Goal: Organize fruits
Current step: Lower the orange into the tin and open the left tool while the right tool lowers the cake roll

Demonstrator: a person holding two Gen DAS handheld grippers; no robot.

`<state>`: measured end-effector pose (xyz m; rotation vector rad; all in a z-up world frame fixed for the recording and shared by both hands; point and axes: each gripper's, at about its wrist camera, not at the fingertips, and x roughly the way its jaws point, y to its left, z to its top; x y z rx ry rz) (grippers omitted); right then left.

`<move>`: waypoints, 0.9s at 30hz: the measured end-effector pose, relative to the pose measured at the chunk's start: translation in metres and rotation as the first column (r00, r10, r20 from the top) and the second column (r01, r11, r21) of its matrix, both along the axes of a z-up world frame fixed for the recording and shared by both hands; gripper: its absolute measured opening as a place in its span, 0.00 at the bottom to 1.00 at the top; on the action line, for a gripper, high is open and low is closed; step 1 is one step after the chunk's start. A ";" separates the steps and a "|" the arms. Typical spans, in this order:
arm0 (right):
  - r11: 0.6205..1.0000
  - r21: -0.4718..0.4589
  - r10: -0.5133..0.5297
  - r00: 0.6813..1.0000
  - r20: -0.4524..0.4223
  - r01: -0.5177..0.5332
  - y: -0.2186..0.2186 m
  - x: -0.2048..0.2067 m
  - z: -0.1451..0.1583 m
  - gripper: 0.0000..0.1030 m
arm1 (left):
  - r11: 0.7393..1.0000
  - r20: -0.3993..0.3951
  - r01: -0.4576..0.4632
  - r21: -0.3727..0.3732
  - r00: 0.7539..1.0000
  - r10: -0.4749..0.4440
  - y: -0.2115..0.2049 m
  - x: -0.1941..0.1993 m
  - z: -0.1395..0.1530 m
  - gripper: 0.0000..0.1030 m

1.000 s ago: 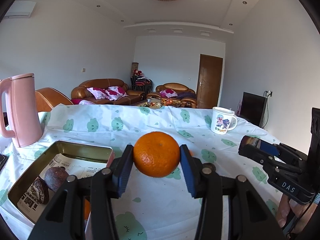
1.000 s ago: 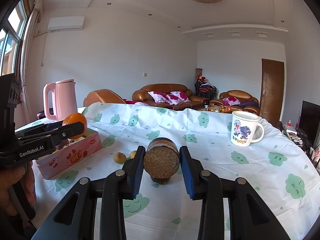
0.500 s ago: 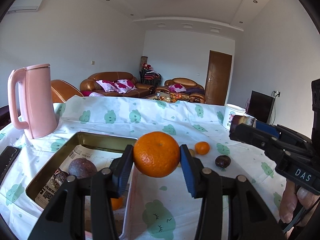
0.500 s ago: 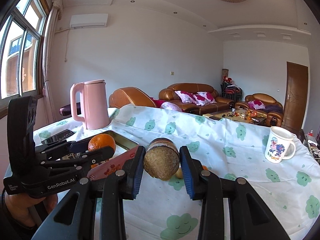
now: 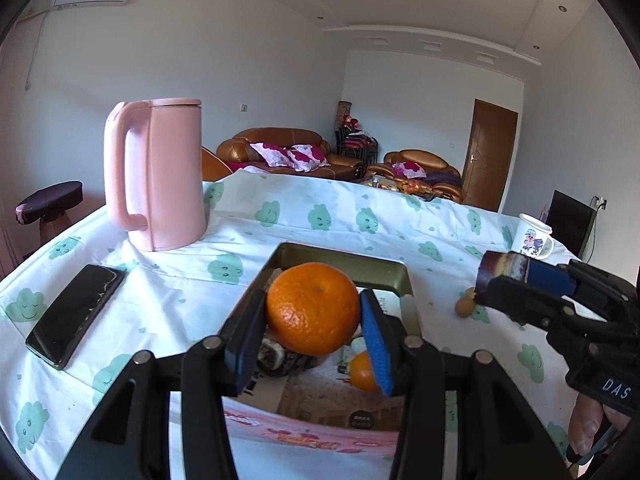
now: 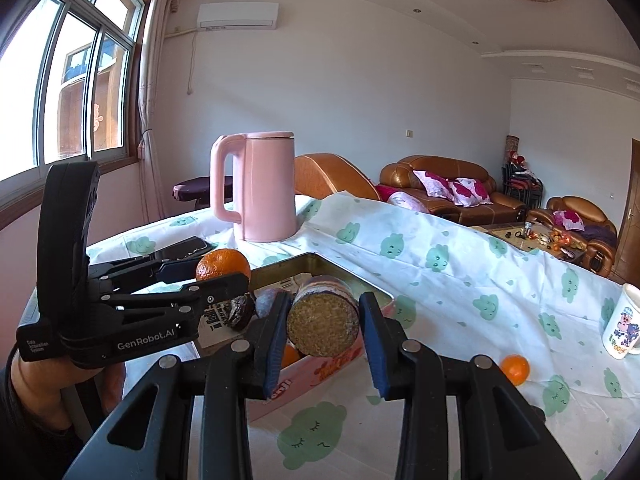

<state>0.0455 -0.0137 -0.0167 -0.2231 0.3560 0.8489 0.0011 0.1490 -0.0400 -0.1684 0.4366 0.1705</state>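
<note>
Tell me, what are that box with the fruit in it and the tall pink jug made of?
The rectangular pink-sided box looks like tin: its inner walls shine a brassy gold with thin, rolled edges, and printed paper seems to line the bottom. The tall pink jug has a smooth matte skin, probably plastic, though painted metal can't be ruled out.

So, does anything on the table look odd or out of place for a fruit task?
Yes. A black smartphone lies flat on the white cloud-print tablecloth, left of the pink metal tin. It is no fruit, and its dark screen shows faint lines, perhaps cracks or only reflections.
</note>
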 end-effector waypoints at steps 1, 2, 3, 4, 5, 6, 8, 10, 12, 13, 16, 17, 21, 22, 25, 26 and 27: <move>1.000 -0.007 0.010 1.000 -0.004 -0.010 0.005 -0.001 -0.002 0.36 | 1.000 -0.005 -0.010 -0.004 1.000 0.010 0.004 -0.002 -0.001 0.47; 1.000 -0.013 0.019 1.000 -0.009 -0.019 0.010 -0.002 -0.004 0.36 | 1.000 -0.010 -0.017 -0.005 1.000 0.016 0.009 -0.003 -0.002 0.47; 0.999 -0.019 0.028 0.999 -0.015 -0.028 0.014 -0.003 -0.007 0.36 | 1.000 -0.016 -0.024 -0.007 1.000 0.024 0.013 -0.004 -0.003 0.47; 0.999 -0.026 0.038 0.999 -0.022 -0.038 0.017 -0.003 -0.008 0.36 | 1.000 -0.023 -0.029 -0.009 0.999 0.029 0.016 -0.005 -0.005 0.47; 0.998 -0.035 0.046 0.999 -0.027 -0.046 0.022 -0.004 -0.011 0.36 | 0.999 -0.029 -0.031 -0.012 0.999 0.031 0.018 -0.005 -0.006 0.47; 0.998 -0.046 0.052 0.998 -0.030 -0.053 0.026 -0.005 -0.013 0.36 | 0.999 -0.035 -0.034 -0.016 0.999 0.034 0.021 -0.004 -0.008 0.47; 0.995 -0.068 0.065 0.997 -0.038 -0.067 0.035 -0.006 -0.018 0.36 | 0.999 -0.052 -0.032 -0.023 0.998 0.031 0.023 -0.003 -0.012 0.47; 0.993 -0.090 0.076 0.996 -0.051 -0.080 0.043 -0.005 -0.023 0.36 | 0.999 -0.068 -0.029 -0.025 0.997 0.027 0.022 0.000 -0.016 0.47; 0.990 -0.114 0.079 0.995 -0.064 -0.085 0.051 -0.004 -0.029 0.36 | 0.999 -0.081 -0.030 -0.030 0.996 0.027 0.023 0.002 -0.020 0.47; 0.988 -0.124 0.080 0.994 -0.074 -0.089 0.053 -0.001 -0.031 0.36 | 0.999 -0.089 -0.030 -0.032 0.996 0.027 0.023 0.003 -0.021 0.47; 0.980 -0.170 0.079 0.989 -0.121 -0.099 0.061 0.003 -0.040 0.36 | 0.999 -0.110 -0.024 -0.025 0.994 0.021 0.023 0.006 -0.026 0.47; 0.979 -0.181 0.067 0.990 -0.125 -0.089 0.062 0.004 -0.043 0.36 | 0.999 -0.114 -0.028 -0.022 0.993 0.026 0.023 0.006 -0.027 0.48; 0.983 -0.160 0.068 0.988 -0.138 -0.090 0.051 0.003 -0.042 0.51 | 0.999 -0.086 -0.041 -0.017 0.996 0.039 0.024 -0.001 -0.021 0.63; 0.985 -0.153 0.063 0.990 -0.127 -0.082 0.045 0.001 -0.040 0.54 | 0.998 -0.066 -0.058 -0.007 0.996 0.058 0.024 -0.004 -0.018 0.76; 0.989 -0.137 0.034 0.994 -0.107 -0.048 0.022 0.002 -0.034 0.54 | 0.996 -0.013 -0.080 -0.030 0.997 0.080 0.030 -0.013 -0.009 0.87; 0.991 -0.132 0.018 0.995 -0.101 -0.031 0.012 0.003 -0.032 0.54 | 0.996 -0.008 -0.081 -0.037 0.997 0.081 0.030 -0.013 -0.006 0.87; 0.991 -0.132 -0.002 0.995 -0.097 -0.011 0.002 0.006 -0.031 0.54 | 0.996 0.000 -0.078 -0.038 0.997 0.078 0.029 -0.013 -0.004 0.87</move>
